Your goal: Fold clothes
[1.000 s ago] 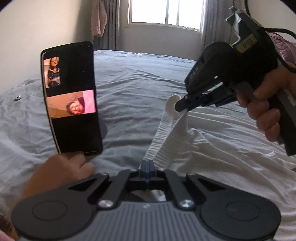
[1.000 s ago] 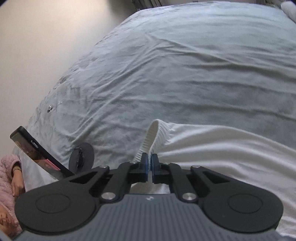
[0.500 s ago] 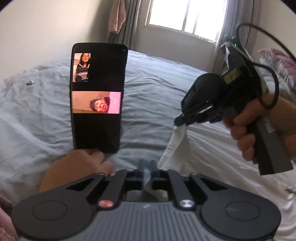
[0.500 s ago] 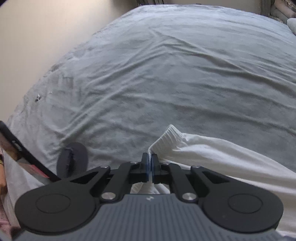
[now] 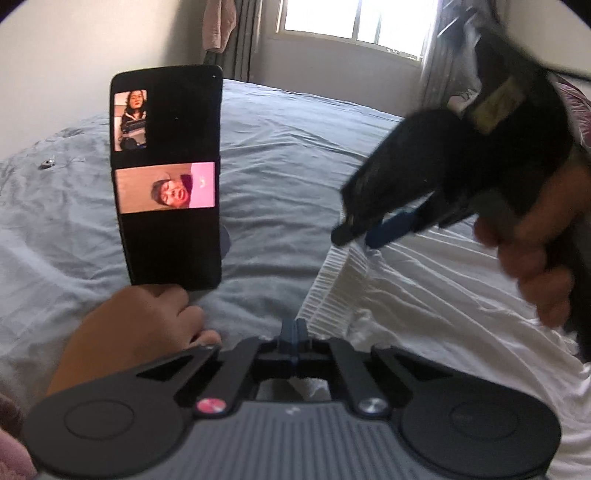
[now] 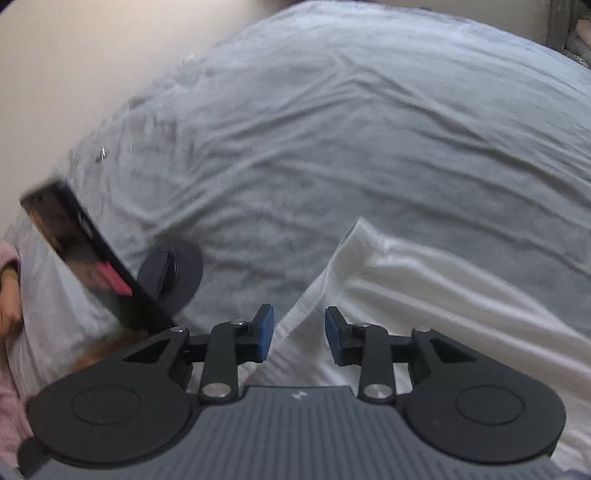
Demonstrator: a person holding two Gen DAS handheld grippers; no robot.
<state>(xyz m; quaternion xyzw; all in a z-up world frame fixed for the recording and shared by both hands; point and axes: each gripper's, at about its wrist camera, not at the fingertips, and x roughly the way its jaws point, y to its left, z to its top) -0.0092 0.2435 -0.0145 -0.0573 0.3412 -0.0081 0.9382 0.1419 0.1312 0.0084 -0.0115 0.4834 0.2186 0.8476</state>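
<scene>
A white garment point(image 5: 436, 291) with a ribbed cuff point(image 5: 334, 291) lies on the grey bed sheet point(image 5: 280, 147). My left gripper point(image 5: 294, 332) is shut on the near edge of the ribbed cuff. My right gripper point(image 6: 299, 334) is open, its blue pads point(image 6: 265, 334) on either side of the cuff point(image 6: 332, 277) without holding it. In the left wrist view the right gripper point(image 5: 364, 232) hovers just above the cuff's far end, a hand around its handle.
A hand point(image 5: 140, 325) holds up a black phone point(image 5: 168, 177) with a lit screen, left of the garment; it also shows in the right wrist view point(image 6: 92, 266). A window point(image 5: 354, 26) and curtains stand behind the bed. A small dark object point(image 5: 47, 162) lies at far left.
My right gripper has opened and let go of the ribbed cuff, which dropped lower. The left gripper stays shut on the cuff. The phone shifted right in the left wrist view.
</scene>
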